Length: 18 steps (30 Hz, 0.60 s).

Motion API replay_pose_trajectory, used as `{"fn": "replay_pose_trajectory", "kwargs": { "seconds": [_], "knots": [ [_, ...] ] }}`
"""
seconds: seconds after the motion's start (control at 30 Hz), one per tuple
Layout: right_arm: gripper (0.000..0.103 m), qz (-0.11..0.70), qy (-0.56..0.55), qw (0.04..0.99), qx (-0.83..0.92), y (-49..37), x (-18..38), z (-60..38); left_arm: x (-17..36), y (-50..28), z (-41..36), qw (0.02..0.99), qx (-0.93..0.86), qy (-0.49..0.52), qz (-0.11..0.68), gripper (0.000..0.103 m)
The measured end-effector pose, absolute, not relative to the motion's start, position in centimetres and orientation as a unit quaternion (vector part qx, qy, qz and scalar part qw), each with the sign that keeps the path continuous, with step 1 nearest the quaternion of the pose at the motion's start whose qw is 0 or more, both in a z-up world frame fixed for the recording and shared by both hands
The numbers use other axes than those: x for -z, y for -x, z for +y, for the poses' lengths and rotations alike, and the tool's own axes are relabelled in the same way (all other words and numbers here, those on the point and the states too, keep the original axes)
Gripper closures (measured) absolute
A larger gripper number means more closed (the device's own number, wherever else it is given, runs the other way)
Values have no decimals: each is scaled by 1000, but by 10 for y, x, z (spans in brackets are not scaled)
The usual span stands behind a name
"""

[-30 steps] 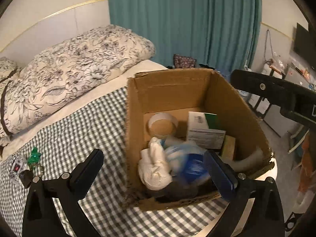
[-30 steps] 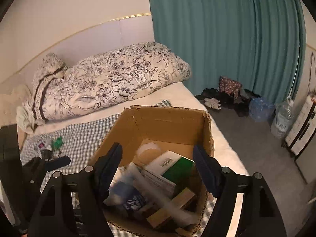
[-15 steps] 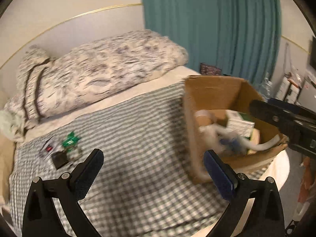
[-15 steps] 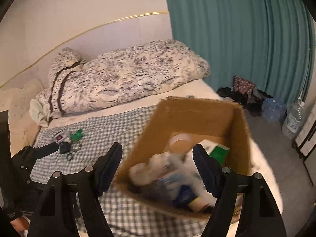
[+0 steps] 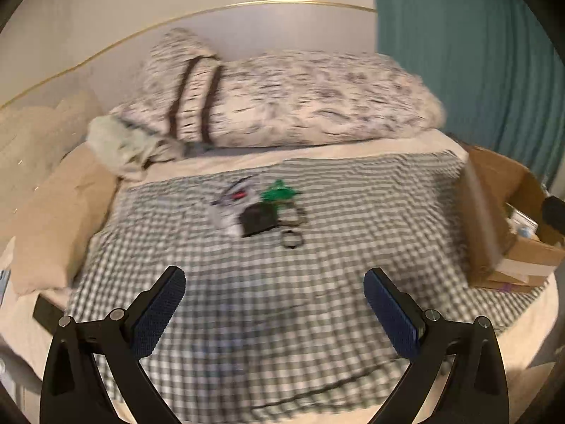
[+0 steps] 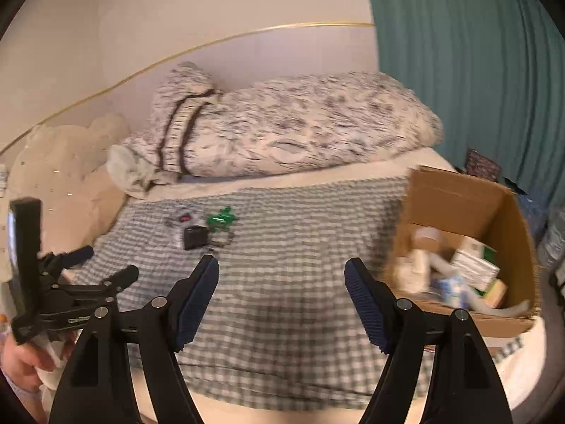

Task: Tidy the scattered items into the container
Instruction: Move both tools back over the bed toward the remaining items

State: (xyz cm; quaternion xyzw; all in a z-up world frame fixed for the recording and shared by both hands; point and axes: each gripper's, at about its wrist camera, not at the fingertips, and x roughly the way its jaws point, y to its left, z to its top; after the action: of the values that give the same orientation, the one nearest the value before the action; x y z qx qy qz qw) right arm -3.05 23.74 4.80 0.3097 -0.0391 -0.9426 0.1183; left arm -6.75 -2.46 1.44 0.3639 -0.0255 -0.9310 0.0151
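A cardboard box point(image 6: 455, 198) stands on the right edge of the bed, holding a tape roll, a green-white carton point(image 6: 475, 265) and other items; its side shows in the left wrist view point(image 5: 483, 212). A small cluster lies on the checked blanket: a black square object point(image 5: 259, 218), a green item point(image 5: 279, 192), a grey-white packet point(image 5: 231, 198) and dark rings point(image 5: 291, 238). The cluster also shows in the right wrist view point(image 6: 196, 236). My left gripper point(image 5: 274, 302) is open and empty, short of the cluster. My right gripper point(image 6: 281, 282) is open and empty, left of the box.
A floral duvet roll point(image 5: 282, 99) lies across the head of the bed. A beige pillow point(image 5: 60, 212) sits at the left. A teal curtain point(image 6: 469, 70) hangs at the right. The bed's near edge point(image 6: 282, 410) is below the grippers.
Both grippers have swung left, away from over the box, toward the cluster on the blanket. The box has slid to the right of both views. Both stayed open.
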Motion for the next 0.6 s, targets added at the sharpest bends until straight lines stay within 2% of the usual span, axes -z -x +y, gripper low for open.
{"fn": "replay_pose_trajectory", "kwargs": {
  "seconds": [0.3,0.6],
  "knots": [
    [27,-53,-313,181,931,58,-40,166,4,80,-99,57,925,-376,23,0],
    [26,-18,-345,208,915,169,32,103,53,154,-139,67,922,-379,31,0]
  ]
}}
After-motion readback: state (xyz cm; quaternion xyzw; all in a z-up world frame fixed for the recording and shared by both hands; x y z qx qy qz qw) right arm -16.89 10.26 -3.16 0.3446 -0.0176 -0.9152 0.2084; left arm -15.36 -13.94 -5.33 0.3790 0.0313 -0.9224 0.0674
